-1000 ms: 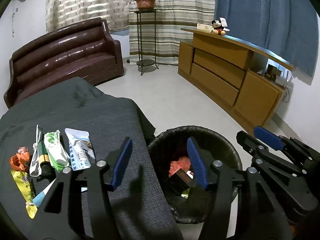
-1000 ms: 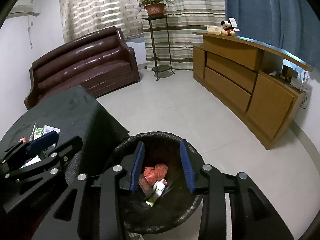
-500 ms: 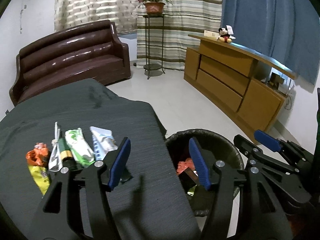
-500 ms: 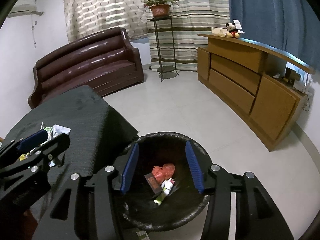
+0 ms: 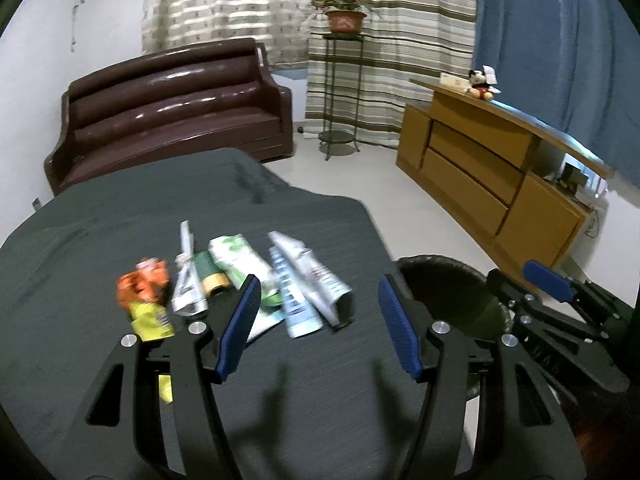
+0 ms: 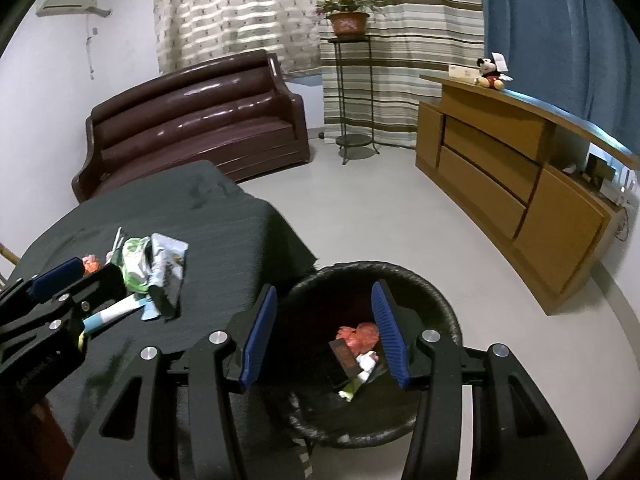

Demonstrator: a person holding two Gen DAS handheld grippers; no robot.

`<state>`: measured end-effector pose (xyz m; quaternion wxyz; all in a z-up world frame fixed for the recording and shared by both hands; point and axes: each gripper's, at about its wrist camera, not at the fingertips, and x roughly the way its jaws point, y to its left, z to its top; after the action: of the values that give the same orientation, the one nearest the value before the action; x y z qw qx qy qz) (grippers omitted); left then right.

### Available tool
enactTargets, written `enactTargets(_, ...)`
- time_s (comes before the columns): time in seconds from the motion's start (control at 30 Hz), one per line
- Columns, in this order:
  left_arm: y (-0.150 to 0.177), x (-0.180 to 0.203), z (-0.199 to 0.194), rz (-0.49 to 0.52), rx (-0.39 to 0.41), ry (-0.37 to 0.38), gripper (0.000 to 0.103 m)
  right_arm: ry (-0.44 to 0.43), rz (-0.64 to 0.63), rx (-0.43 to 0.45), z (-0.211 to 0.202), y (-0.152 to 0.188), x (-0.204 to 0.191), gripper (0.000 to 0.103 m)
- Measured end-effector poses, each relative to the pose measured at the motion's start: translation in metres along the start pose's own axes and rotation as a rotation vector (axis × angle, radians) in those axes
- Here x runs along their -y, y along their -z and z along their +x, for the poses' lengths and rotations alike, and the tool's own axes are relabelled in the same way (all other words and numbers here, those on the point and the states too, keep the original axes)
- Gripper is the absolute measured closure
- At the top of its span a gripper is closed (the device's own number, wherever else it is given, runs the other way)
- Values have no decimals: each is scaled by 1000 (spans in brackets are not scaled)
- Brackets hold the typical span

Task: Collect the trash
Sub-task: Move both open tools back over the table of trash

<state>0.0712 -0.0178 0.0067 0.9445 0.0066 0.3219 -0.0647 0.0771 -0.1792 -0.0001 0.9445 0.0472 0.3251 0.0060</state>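
Observation:
Several wrappers lie in a row on the dark grey tablecloth (image 5: pixel 160 200): an orange one (image 5: pixel 142 284), a yellow one (image 5: pixel 152 320), a silver sachet (image 5: pixel 186 280), a green-and-white pack (image 5: pixel 240 260) and blue-and-white sachets (image 5: pixel 308 276). My left gripper (image 5: pixel 318 284) hangs open just short of them, nothing between its pads. The black bin (image 6: pixel 440 300) stands on the floor by the table's right edge, with red crumpled trash (image 6: pixel 360 334) and a dark box (image 6: pixel 344 356) inside. My right gripper (image 6: pixel 325 288) is open and empty above the bin's near rim.
A brown leather sofa (image 5: pixel 172 120) stands behind the table. A metal plant stand (image 5: pixel 340 92) with a potted plant is by the curtains. A long wooden cabinet (image 6: pixel 500 184) runs along the right wall, a soft toy (image 6: pixel 490 72) on top. Pale floor lies between.
My left gripper has swung left from over the bin to over the table, so the wrappers now sit ahead of it. My right gripper's jaws have widened and it shifted slightly over the bin.

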Motion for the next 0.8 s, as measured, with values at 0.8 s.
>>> enactTargets(0.8, 36, -104, -6, -140, -88, -150, 44, -98, -67, -51, 6, 13, -69, 54)
